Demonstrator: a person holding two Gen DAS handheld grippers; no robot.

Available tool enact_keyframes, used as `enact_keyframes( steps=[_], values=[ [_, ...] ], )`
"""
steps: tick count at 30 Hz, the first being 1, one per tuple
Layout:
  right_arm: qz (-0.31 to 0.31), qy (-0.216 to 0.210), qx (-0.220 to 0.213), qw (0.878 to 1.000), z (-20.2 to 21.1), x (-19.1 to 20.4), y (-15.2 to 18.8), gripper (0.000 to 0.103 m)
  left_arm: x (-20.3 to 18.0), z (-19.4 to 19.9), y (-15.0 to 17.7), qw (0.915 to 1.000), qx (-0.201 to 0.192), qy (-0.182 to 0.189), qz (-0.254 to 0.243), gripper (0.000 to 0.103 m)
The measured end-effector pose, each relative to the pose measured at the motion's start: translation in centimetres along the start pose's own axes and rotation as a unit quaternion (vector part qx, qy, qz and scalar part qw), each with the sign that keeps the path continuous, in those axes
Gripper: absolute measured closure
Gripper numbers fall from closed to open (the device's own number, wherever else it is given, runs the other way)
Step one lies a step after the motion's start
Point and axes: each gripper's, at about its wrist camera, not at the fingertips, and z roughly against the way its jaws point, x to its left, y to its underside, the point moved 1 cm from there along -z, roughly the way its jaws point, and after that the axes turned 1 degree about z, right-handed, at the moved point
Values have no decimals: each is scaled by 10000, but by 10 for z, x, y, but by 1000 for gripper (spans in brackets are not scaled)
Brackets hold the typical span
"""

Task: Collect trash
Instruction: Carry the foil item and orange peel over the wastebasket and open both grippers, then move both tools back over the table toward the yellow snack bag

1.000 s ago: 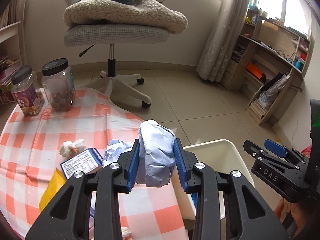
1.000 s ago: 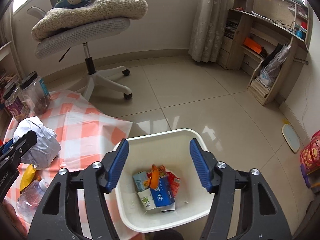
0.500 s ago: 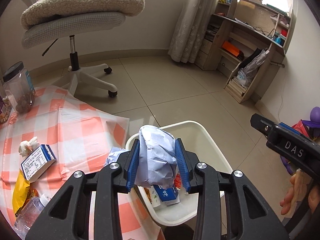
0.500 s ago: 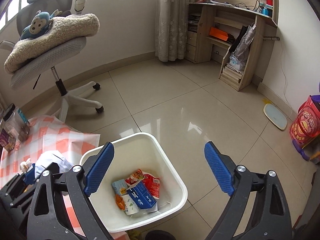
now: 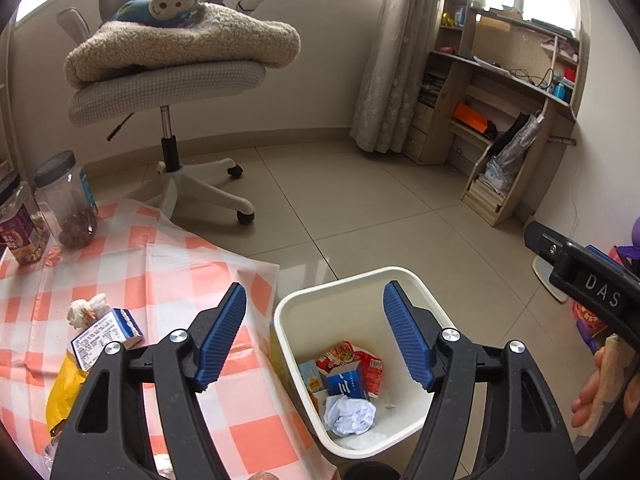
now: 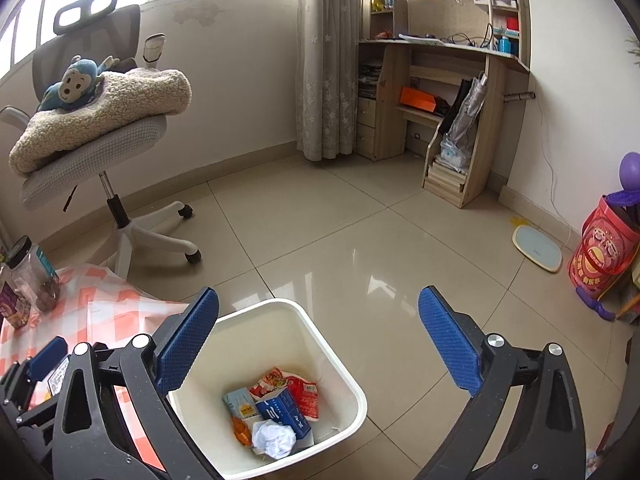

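Trash: crumpled white paper ball point(image 5: 349, 420) lying in smooth cream plastic bin point(image 5: 416, 280), lower centre, atop glossy cartons and wrappers. Left tongs point(image 5: 316, 334) just opened, ribbed blue pads wide apart, nothing between. Right tongs point(image 6: 318, 338) also just spread wide, empty. Possibly a tissue wad point(image 5: 86, 310) beside a small carton point(image 5: 106, 334) on checked tabletop point(image 5: 172, 264), lower left.

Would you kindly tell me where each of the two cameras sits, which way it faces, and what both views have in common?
Left wrist: sits on the left tongs, facing down over the checked tablecloth's edge into the white plastic bin; open blue pads, right tongs and a hand show.
Right wrist: sits on the right tongs, facing down at bin and tiled floor; left tongs at left.
Shared: bin, crumpled white paper, grey office chair.
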Motion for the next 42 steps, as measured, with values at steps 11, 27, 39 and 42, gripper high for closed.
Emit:
enact_keyframes(
  steps=[11, 27, 39, 42],
  values=[
    [539, -321, -235, 9978, 20, 51, 5, 7, 62, 36, -6, 9940, -358, -947, 422, 22],
    [1137, -1019, -50, 9883, 33, 139, 17, 7, 157, 53, 3, 9821, 85, -1684, 841, 20],
    [1562, -1503, 304, 9758, 33, 210, 36, 7, 258, 43, 32, 9650, 1165, -1964, 1290, 20],
    [1643, -1585, 423, 9727, 30, 224, 40, 7, 276, 23, 47, 9576, 1877, -1790, 1253, 20]
  ],
)
